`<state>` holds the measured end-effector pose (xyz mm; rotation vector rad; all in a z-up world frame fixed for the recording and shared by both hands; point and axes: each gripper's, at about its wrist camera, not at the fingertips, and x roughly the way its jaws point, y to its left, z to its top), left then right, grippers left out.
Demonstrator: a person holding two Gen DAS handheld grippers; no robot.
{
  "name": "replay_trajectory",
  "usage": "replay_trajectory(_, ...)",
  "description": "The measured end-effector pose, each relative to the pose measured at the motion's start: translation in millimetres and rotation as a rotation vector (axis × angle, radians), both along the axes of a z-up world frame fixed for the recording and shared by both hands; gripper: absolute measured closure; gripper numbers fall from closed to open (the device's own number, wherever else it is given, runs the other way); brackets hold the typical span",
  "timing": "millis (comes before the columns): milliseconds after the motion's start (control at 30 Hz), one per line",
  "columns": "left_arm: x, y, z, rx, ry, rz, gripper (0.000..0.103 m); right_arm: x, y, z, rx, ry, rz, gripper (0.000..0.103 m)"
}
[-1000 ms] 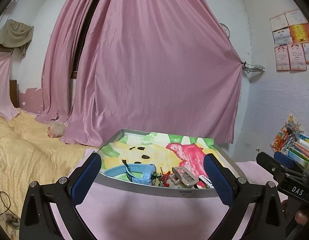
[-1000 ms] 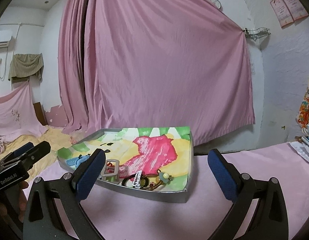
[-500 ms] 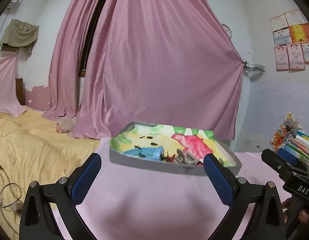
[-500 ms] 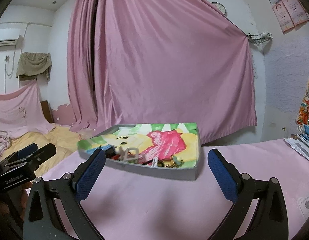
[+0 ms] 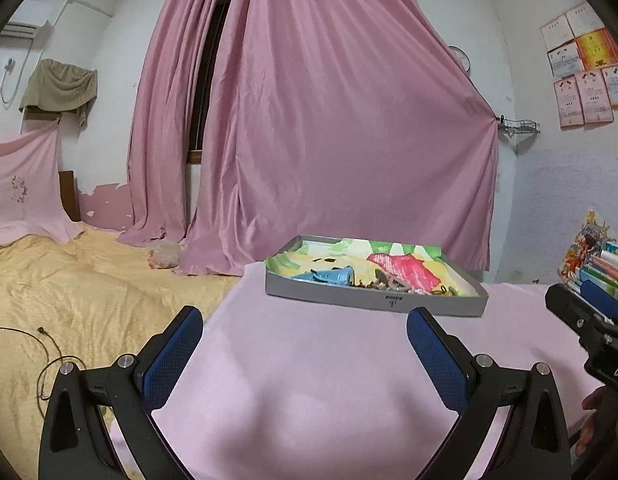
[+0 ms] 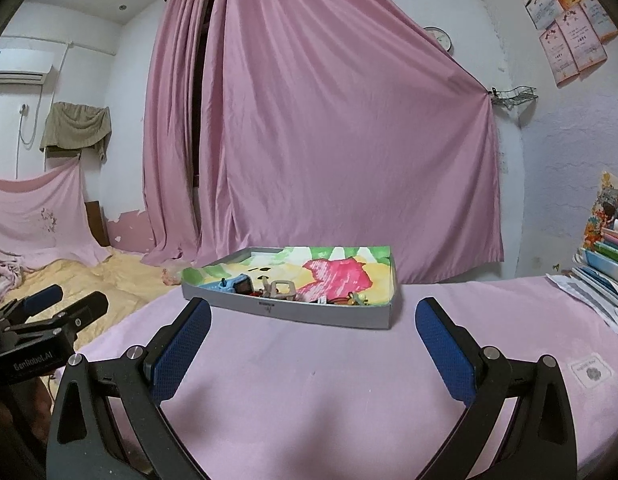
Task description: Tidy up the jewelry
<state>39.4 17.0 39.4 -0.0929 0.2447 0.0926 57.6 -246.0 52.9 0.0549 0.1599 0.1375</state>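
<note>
Far left I see a bed (image 5: 69,292) under a yellow quilt, with a thin black cable (image 5: 49,344) lying on it; a pink sheet (image 6: 33,216) hangs on the wall behind and an olive towel (image 6: 77,124) is draped higher up below an air conditioner (image 6: 21,74). Next comes my left gripper (image 5: 305,336), jaws spread wide, nothing between the blue pads (image 5: 173,356), hovering over the near part of the table (image 5: 309,380), which is covered in pink cloth. Mid-frame, further back on the table, sits the grey tray (image 5: 373,300) with a colourful cartoon lining; the jewelry pile (image 6: 285,290) lies along its near wall: a blue watch-like piece (image 5: 329,276) at the left end, a beige clip-like piece (image 6: 283,288) in the middle, small beads and rings toward the right, too small to sort out. Pink curtains (image 5: 329,120) fill the wall behind the tray. My right gripper (image 6: 313,340) is also wide open and empty, well short of the tray, pointing at its front wall. Right side: a wire rack (image 6: 513,94) holding the curtain corner, certificates (image 5: 585,68) pinned on the wall, a stack of books (image 6: 605,256) at the table's right edge, and a small square label (image 6: 591,372) on the cloth just beside the right finger.
</note>
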Motion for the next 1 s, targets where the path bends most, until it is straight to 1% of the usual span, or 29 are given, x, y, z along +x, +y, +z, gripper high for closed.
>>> replay_trajectory(100,-12,0,-4,0.001,0.005,0.004,0.001,-11,-2,-3,0.009,-0.001,-0.004,0.002)
replay_trajectory(300,-23,0,-12,0.008,0.017,0.004,0.001,-26,-4,-12,0.017,0.008,-0.016,0.002)
replay_trajectory(1000,-28,1,-15,0.01,0.024,-0.004,0.001,-22,-4,-17,0.012,0.036,-0.014,0.002)
